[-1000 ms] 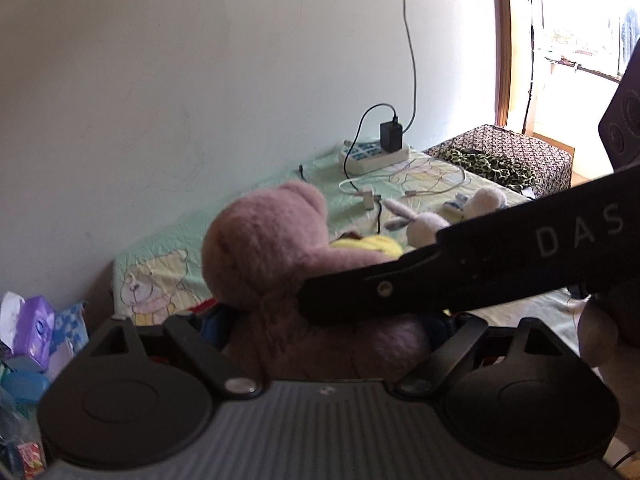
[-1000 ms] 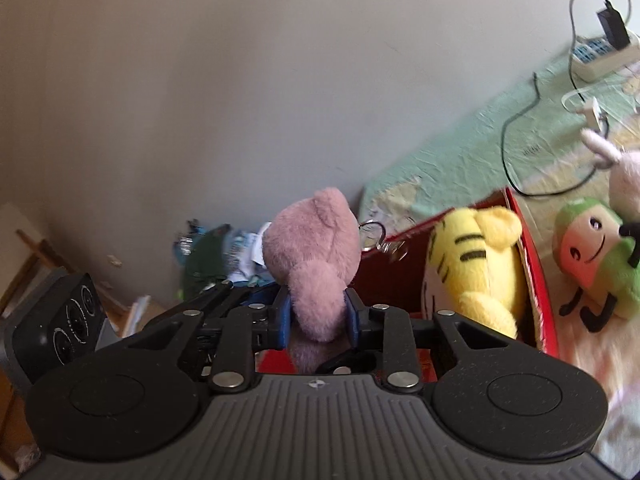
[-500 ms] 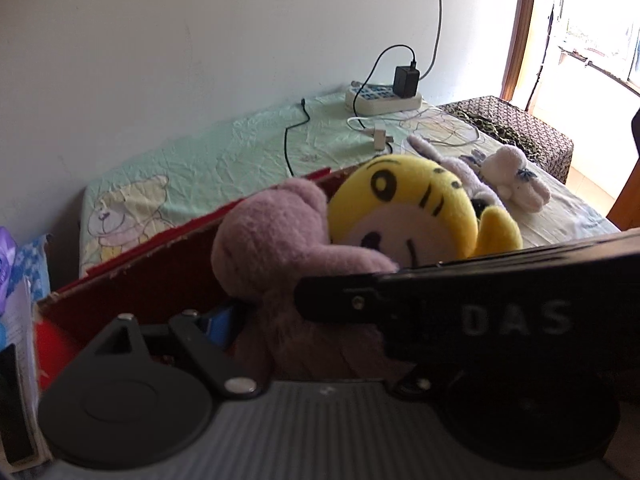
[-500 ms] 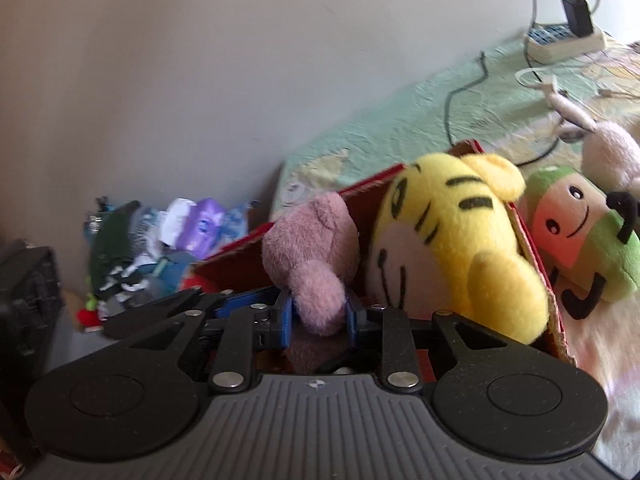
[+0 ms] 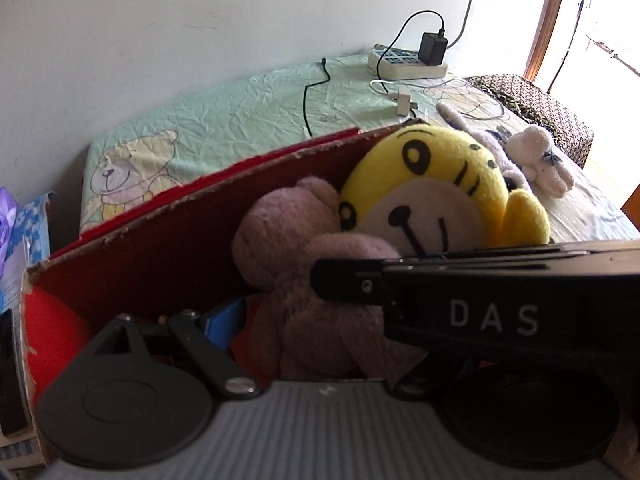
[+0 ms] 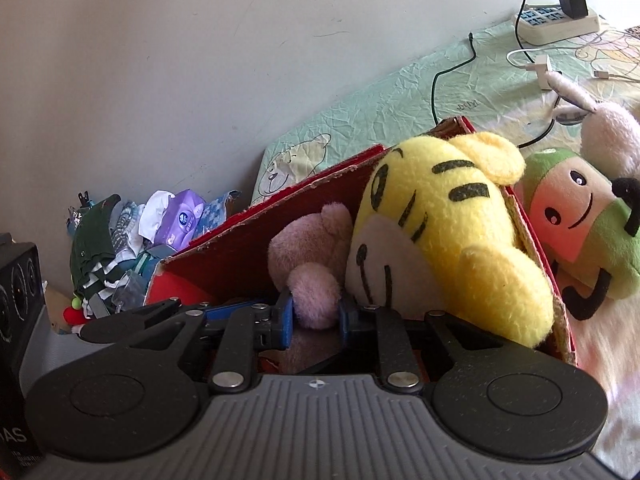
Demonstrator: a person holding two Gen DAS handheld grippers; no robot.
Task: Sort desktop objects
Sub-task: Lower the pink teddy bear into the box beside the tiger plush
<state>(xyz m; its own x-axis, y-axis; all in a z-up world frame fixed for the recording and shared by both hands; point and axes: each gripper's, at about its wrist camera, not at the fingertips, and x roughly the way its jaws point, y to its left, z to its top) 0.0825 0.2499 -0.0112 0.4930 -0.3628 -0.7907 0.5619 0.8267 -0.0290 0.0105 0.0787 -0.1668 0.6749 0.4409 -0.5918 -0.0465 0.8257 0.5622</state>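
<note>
Inside 1 red box: 2 plush toys

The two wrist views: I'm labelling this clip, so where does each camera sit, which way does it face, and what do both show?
Left wrist view: sits on the left hand-held gripper, faces into the red box; the right hand-held gripper's black body crosses in front.
Right wrist view: sits on the right hand-held gripper, faces the same box; its blue pads pinch the pink bear.
Shared: box, pink bear, yellow tiger, power strip.
</note>
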